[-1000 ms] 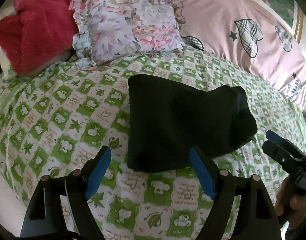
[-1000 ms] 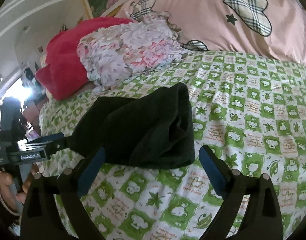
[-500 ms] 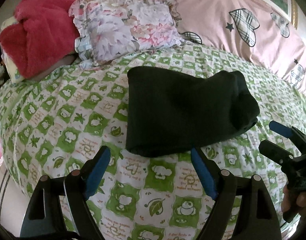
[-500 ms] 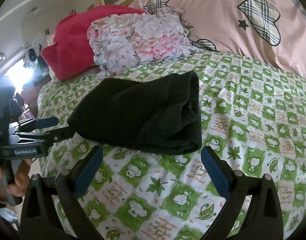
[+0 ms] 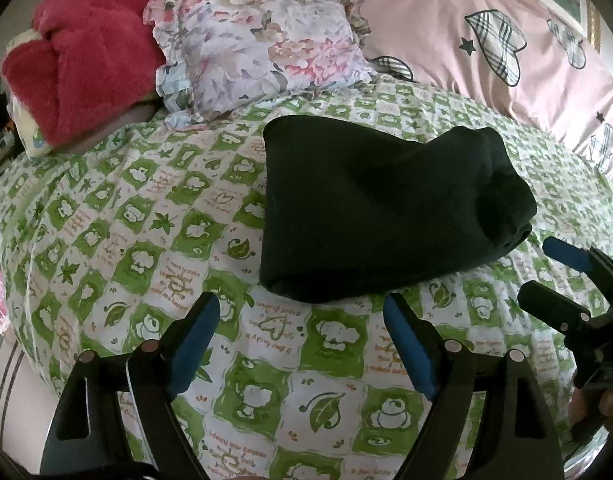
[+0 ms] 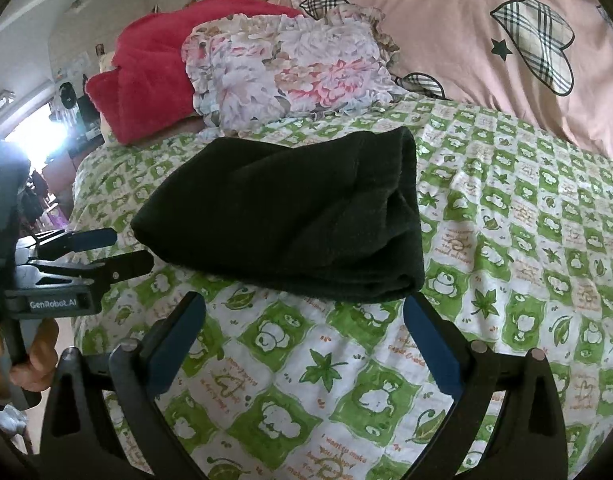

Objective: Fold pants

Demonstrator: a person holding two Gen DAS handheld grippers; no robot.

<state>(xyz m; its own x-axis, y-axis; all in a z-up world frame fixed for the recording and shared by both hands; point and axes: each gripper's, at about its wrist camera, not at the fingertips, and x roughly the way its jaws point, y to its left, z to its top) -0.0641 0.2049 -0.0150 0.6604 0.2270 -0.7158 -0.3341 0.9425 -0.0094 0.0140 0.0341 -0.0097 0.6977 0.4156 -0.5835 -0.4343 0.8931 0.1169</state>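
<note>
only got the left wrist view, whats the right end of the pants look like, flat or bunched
Observer: In the right wrist view the black pants end in a thick, rounded stack of layers, not a flat edge.
Operator: is the right gripper on them
Observer: No. The right gripper has its jaws open, with only the green checked sheet between them, just short of the pants' near edge.
Operator: whats off to my left
Observer: A bright opening into the room, past the red blanket.

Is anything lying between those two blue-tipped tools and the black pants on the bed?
Nothing visible. Only bare green-checked bedsheet separates the open left tool and open right tool from the folded black pants.
</note>
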